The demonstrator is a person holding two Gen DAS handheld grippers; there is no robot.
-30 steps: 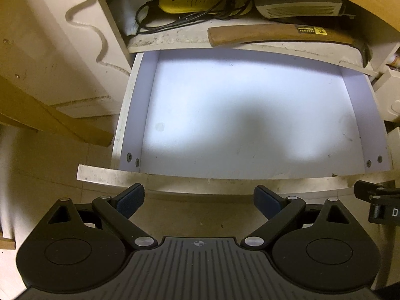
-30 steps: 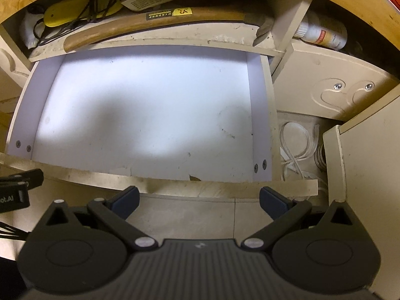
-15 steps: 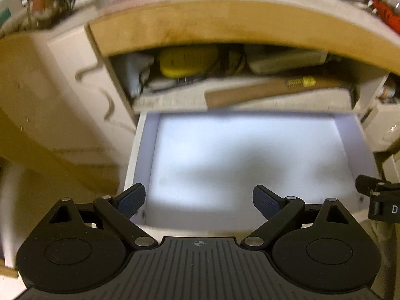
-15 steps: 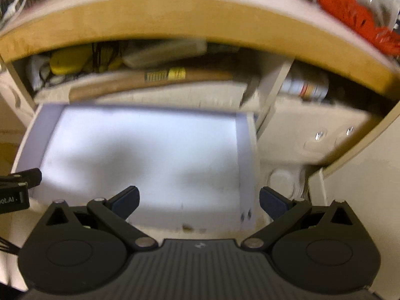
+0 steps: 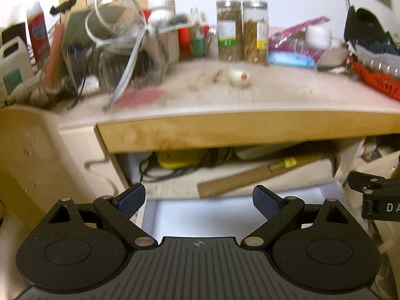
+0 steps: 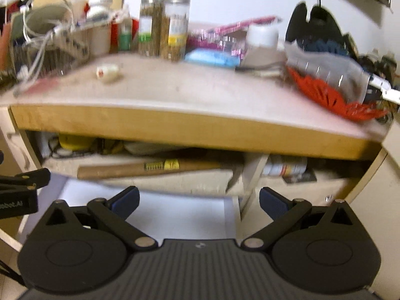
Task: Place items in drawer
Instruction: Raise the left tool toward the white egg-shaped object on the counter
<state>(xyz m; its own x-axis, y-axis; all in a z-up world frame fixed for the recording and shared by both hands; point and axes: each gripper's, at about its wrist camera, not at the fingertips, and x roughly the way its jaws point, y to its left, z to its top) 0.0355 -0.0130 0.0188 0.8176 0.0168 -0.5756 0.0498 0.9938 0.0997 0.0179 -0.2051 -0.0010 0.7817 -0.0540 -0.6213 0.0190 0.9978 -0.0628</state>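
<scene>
**Left wrist and right wrist tilt up from the open drawer**

Left wrist: left gripper, jaws apart and empty, has swung up from the drawer, now a bare white strip at 6 o'clock. Cluttered worktop fills 12 o'clock, likely the item source.

Right wrist: right gripper, spread and empty, faces jars at 11 o'clock; a hammer lies above the drawer.

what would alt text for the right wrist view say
Open, empty tongs point at a cluttered worktop with two jars at the back. Below, a hammer lies on a shelf above an open white drawer.
</scene>
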